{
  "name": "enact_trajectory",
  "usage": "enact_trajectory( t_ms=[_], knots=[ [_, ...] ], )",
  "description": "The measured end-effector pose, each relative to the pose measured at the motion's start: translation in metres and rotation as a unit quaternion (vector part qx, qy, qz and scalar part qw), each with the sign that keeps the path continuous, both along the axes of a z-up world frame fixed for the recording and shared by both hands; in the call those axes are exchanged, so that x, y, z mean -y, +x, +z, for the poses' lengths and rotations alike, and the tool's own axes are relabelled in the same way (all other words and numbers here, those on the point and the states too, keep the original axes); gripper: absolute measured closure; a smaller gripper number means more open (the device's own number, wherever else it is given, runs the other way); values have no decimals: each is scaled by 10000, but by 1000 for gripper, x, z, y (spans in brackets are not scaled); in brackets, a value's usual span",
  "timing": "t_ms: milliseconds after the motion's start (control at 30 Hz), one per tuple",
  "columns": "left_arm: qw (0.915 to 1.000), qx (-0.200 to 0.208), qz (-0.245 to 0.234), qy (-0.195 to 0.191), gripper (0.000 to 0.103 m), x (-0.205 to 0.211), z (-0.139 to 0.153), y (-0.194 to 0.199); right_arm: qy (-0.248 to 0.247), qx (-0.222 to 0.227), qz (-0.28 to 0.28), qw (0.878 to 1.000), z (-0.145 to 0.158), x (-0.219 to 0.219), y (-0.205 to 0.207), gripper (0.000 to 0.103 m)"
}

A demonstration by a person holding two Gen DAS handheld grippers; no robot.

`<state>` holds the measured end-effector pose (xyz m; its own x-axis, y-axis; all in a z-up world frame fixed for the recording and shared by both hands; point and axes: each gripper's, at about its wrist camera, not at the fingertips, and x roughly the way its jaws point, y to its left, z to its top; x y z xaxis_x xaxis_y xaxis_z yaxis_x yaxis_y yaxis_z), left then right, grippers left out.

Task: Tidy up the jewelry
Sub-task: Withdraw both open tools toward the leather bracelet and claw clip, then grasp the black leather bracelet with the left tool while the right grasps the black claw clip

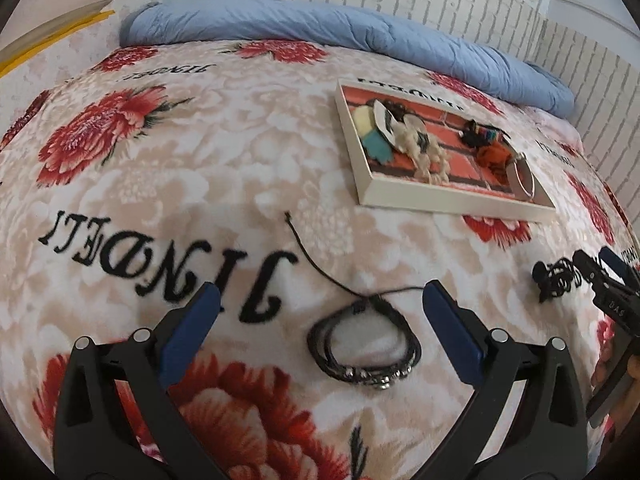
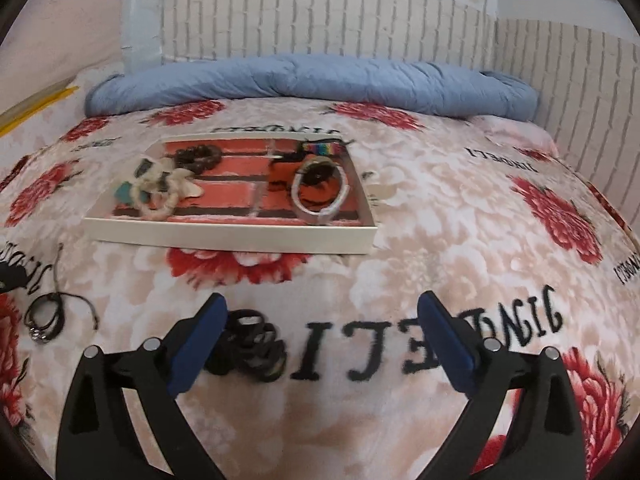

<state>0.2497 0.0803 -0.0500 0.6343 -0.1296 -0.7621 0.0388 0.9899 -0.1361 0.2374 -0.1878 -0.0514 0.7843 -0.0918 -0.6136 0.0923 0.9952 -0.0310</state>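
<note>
A black cord bracelet with metal beads (image 1: 366, 350) lies on the floral blanket between the fingers of my open, empty left gripper (image 1: 320, 300); it also shows in the right wrist view (image 2: 45, 322). A black bead bracelet (image 2: 250, 346) lies by the left finger of my open, empty right gripper (image 2: 322, 312); it shows in the left wrist view (image 1: 556, 278), with the right gripper (image 1: 602, 266) close to it. A shallow white tray (image 2: 232, 234), also in the left wrist view (image 1: 448, 196), holds several pieces of jewelry, including a silver bangle (image 2: 318, 192).
A rolled blue quilt (image 2: 312, 80) lies along the far edge of the bed, against a white brick-pattern wall (image 2: 320, 20). The floral blanket (image 1: 160, 184) covers the bed. A yellow edge (image 1: 52, 36) shows at far left.
</note>
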Motion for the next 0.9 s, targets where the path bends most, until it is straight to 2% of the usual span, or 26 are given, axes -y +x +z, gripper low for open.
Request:
enact_trajectory(
  t_ms=[367, 900],
  knots=[
    [9999, -127, -66, -19, 5, 3, -18, -11, 31, -176, 56, 9998, -10, -13, 0, 9],
    [9989, -22, -160, 443, 5, 14, -30, -19, 89, -482, 259, 9985, -32, -21, 10, 9]
  ],
)
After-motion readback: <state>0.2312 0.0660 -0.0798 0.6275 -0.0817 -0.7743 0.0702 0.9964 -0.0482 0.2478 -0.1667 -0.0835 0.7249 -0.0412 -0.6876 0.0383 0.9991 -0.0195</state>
